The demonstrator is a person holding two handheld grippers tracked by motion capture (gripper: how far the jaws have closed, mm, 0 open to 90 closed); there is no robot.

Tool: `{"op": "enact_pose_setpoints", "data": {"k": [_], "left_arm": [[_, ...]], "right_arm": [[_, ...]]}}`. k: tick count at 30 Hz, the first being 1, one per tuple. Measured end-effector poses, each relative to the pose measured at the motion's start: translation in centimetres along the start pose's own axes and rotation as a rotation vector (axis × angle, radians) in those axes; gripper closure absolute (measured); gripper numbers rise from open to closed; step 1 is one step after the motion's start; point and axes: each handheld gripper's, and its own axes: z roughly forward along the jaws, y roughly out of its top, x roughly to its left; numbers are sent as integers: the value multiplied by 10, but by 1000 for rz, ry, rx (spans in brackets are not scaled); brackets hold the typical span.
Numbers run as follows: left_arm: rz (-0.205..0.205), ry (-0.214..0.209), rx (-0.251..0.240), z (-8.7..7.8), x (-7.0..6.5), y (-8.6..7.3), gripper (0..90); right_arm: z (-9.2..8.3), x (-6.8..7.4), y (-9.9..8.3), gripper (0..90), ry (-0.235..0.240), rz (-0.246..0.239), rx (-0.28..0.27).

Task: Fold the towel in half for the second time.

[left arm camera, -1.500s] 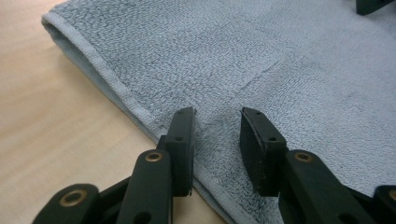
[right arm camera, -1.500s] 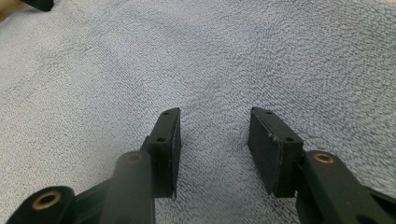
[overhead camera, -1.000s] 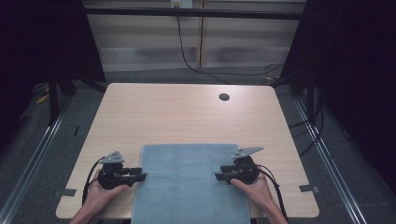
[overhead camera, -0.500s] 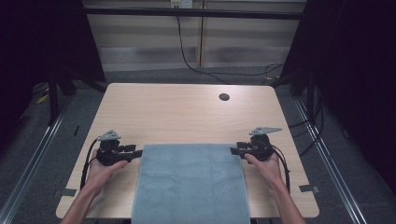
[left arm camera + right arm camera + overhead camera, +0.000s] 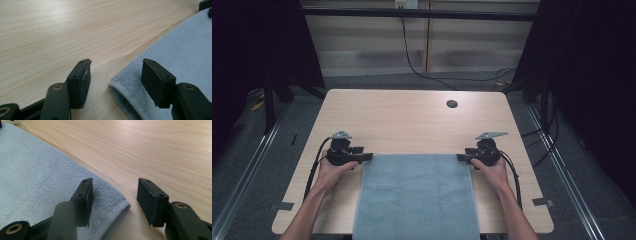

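Both grippers slid outward, jaws just opening — towel (image 5: 417, 195) corners between them (unclamped).

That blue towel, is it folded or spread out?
Folded: the towel shows a rounded doubled edge at its corner in the left gripper view.

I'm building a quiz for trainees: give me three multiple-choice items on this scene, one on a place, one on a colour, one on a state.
1. Where does the towel lie on the table?
A. far edge
B. near edge, between both grippers
C. left corner

2. The towel's colour?
A. grey-blue
B. red
C. white

3. How do the left gripper and right gripper stand?
A. both clamped on the towel
B. one open, one shut
C. both open, each at a towel corner

Key: B, it hangs over the near edge; A, grey-blue terry shows; C, the pads stand apart, pressing nothing.
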Motion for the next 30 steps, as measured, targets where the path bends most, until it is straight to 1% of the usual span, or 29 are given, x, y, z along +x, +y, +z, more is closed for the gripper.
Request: {"op": "enact_pose_setpoints", "data": {"k": [1,2,3,4,5,6,7,8,9,12,13,14,16,17,18,19,20,21,22,23,24,25,26,27,29,30], "left_arm": [[15,0,17,3,-1,-1,418],[17,-5,27,5,-2,-2,429],[27,4,30,7,-3,-4,434],[32,-10,29,7,-3,-5,505],[41,-22,25,8,-4,-6,622],[58,-11,27,8,-6,-7,666],[63,-33,29,8,-7,-8,765],[72,-32,28,7,-8,-7,822],[70,-34,23,6,-8,-6,840],[14,-60,-62,-2,-5,1,858],[12,-61,-88,-5,-5,6,858],[18,-64,-94,-8,-5,11,860],[19,-60,-128,-15,-6,22,862],[18,-66,-148,-19,-5,29,862],[18,-63,-174,-24,-5,37,862],[18,-61,-187,-26,-6,42,862],[20,-60,-199,-29,-6,49,862],[38,-50,-208,-32,-6,55,861],[36,-44,-216,-35,-6,62,862],[31,-47,-231,-37,-6,68,862],[40,-39,-241,-39,-6,74,862],[44,-41,-254,-41,-8,80,862],[57,-39,-260,-44,-9,85,862],[62,-38,-267,-46,-10,90,861],[59,-45,-302,-52,-10,99,861],[66,-46,-309,-55,-10,102,861]], "right_arm": [[1,0,-1,490,11,0,3],[4,-1,-2,500,7,-1,15],[4,-1,-2,529,14,-2,7],[5,0,-2,566,23,3,8],[5,0,-2,617,26,2,8],[6,1,-3,679,33,0,11],[6,1,-3,734,41,-1,14],[5,1,-3,788,51,1,8],[3,1,-2,819,63,6,2],[-6,1,5,855,85,2,-23],[-9,2,9,859,85,-2,-37],[-14,2,14,861,91,-5,-49],[-23,2,25,864,99,-5,-91],[-28,2,31,865,102,-4,-108],[-32,3,38,865,97,-10,-121],[-36,3,46,865,92,-22,-137],[-39,3,51,865,91,-27,-144],[-42,3,57,865,88,-27,-157],[-44,3,64,865,88,-31,-167],[-47,2,70,865,88,-35,-174],[-49,2,75,865,84,-44,-178],[-50,2,81,865,78,-52,-181],[-53,2,86,865,73,-57,-183],[-55,1,92,865,67,-61,-193],[-61,0,102,865,57,-68,-211],[-65,1,107,865,60,-70,-225]]}}
